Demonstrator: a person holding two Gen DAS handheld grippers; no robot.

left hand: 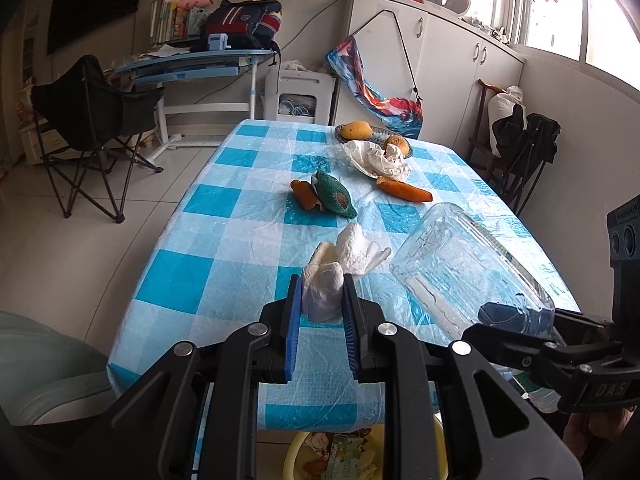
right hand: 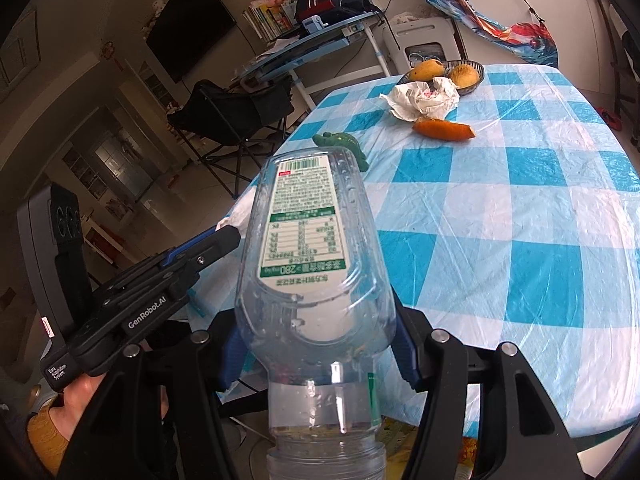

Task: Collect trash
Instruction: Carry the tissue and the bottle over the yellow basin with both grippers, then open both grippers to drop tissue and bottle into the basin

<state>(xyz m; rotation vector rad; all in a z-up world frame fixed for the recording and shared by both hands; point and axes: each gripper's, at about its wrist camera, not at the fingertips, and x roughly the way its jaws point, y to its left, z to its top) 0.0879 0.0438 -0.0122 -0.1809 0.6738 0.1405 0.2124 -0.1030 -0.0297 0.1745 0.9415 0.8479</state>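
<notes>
My left gripper (left hand: 322, 282) is shut on a crumpled white tissue wad (left hand: 340, 264), which sticks out past the blue pads above the checked table (left hand: 224, 240). In the right wrist view that gripper (right hand: 228, 236) comes in from the left with a bit of white at its tip. My right gripper (right hand: 318, 356) is shut on an empty clear plastic bottle (right hand: 312, 240), neck toward the camera, label up. In the left wrist view the bottle (left hand: 472, 272) hangs to the right. On the cloth lie an orange peel (left hand: 404, 190), a crumpled white bag (left hand: 378, 158) and a green peel (left hand: 334, 198).
A basket with mangoes (left hand: 362, 130) stands at the table's far end. A yellow basin (left hand: 296, 452) holding scraps sits on the floor below the near table edge. A folding chair (left hand: 96, 120) and a desk (left hand: 192, 64) stand to the left, and white cabinets (left hand: 440, 64) at the back right.
</notes>
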